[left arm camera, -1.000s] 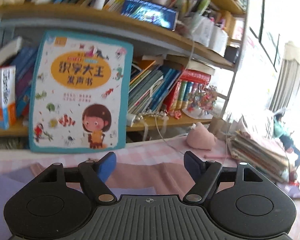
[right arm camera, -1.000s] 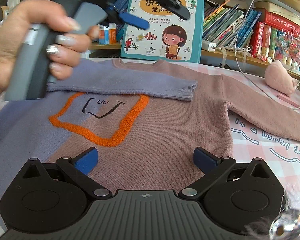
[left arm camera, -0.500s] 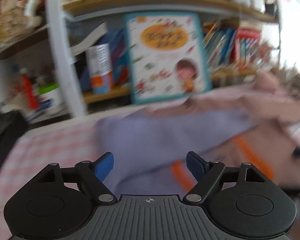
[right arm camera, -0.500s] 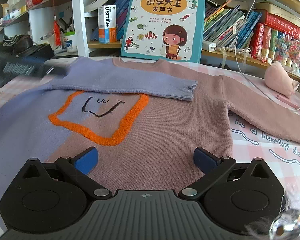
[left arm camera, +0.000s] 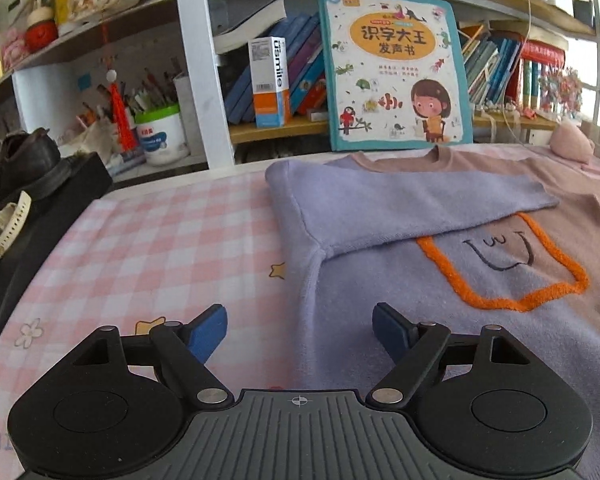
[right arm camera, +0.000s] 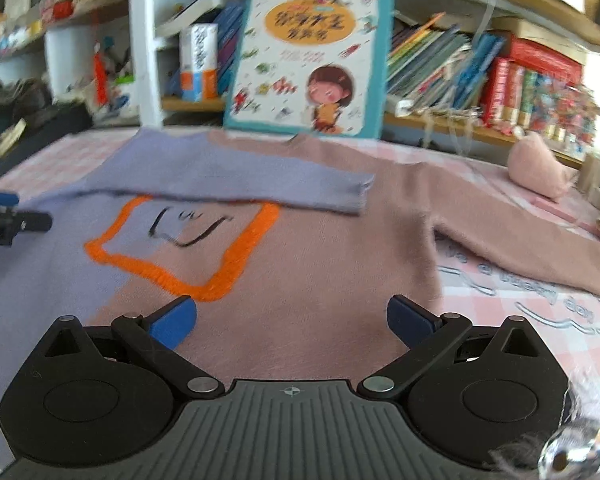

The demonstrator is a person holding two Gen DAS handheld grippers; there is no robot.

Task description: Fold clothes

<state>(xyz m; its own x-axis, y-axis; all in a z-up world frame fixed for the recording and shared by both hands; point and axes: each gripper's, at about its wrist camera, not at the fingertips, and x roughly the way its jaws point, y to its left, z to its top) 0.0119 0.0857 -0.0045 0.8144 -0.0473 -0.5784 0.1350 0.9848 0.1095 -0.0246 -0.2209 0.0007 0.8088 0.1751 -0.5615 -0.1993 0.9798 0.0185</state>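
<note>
A sweater [left arm camera: 440, 280], purple on one half and dusty pink on the other, lies flat on the checked tablecloth [left arm camera: 160, 248] with an orange square on its chest. Its purple sleeve [left arm camera: 412, 200] is folded across the chest. The pink sleeve [right arm camera: 520, 240] stretches out to the right. My left gripper [left arm camera: 298, 316] hangs low over the sweater's left side edge, jaws closing, pads pressing on nothing. Over the pink lower part [right arm camera: 320, 280] of the sweater, my right gripper [right arm camera: 292, 308] stands open and holds nothing. The left gripper's tip [right arm camera: 4, 220] shows at the right wrist view's left edge.
A bookshelf runs along the back, with a large picture book [left arm camera: 396, 68] leaning on it behind the collar. A white tub [left arm camera: 160, 136] and dark shoes [left arm camera: 28, 164] sit at the left. A pink soft lump [right arm camera: 540, 168] lies at the back right.
My left gripper swung from high over the sweater's far side to the left and down, and now faces the sweater's left edge. The hand has left the right wrist view. The right gripper barely moved.
</note>
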